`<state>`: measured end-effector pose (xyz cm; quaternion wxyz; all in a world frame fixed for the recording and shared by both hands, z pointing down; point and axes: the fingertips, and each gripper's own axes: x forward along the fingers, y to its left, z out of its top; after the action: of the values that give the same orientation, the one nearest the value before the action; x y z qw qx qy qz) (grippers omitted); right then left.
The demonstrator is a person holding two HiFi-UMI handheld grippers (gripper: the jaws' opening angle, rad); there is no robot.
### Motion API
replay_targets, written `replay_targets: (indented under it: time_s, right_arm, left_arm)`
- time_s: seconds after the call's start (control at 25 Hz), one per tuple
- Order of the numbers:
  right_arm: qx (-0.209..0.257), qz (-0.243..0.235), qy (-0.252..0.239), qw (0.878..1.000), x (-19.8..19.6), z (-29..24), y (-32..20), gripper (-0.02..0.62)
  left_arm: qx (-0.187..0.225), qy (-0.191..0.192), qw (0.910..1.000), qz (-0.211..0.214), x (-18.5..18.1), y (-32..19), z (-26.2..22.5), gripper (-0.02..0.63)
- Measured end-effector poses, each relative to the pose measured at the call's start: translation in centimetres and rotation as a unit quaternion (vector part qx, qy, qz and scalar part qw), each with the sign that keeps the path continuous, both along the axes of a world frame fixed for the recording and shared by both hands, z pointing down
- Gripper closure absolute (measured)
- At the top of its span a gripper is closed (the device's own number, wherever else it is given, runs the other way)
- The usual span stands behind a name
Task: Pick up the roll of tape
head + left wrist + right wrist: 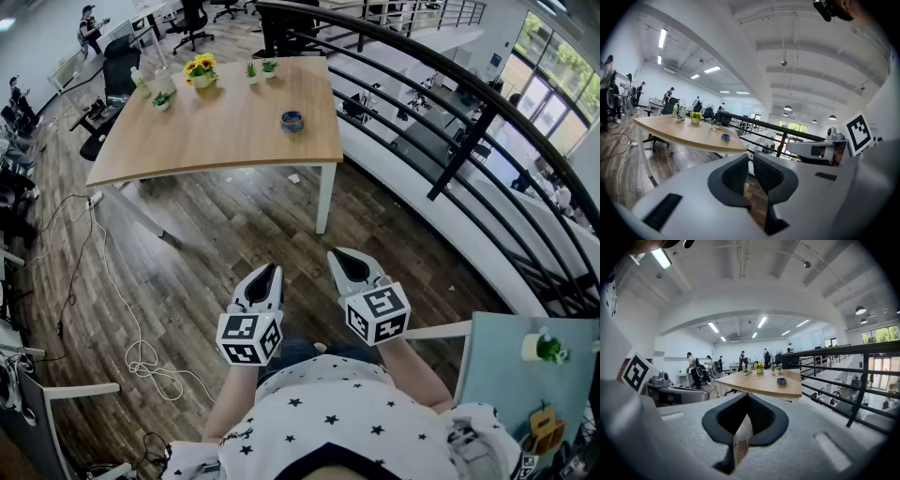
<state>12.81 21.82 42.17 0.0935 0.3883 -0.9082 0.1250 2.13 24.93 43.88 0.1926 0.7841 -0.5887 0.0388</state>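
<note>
A blue roll of tape (292,120) lies flat near the right end of a wooden table (225,141), far ahead of both grippers. It also shows small in the left gripper view as the tape (725,137) and in the right gripper view as the tape (781,381). My left gripper (265,273) and right gripper (341,256) hang side by side over the wooden floor, close to my body. Both are shut with nothing between the jaws, and both point toward the table.
Potted flowers (202,70), small plants (258,68) and a bottle (139,80) stand along the table's far edge. A black railing (441,112) runs along the right. Cables (141,356) trail over the floor at left. Office chairs and people are at the back left.
</note>
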Motion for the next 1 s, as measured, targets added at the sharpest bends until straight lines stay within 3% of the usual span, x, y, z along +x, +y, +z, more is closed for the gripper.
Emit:
replay_targets:
  time_s: [1.0]
  right_arm:
    - [-0.016,0.002,0.003,1.000,0.6,0.5,1.6,0.589]
  left_arm:
    - [0.002,-0.002,1.0000,-0.009,-0.1,1.9,-0.5,0.572]
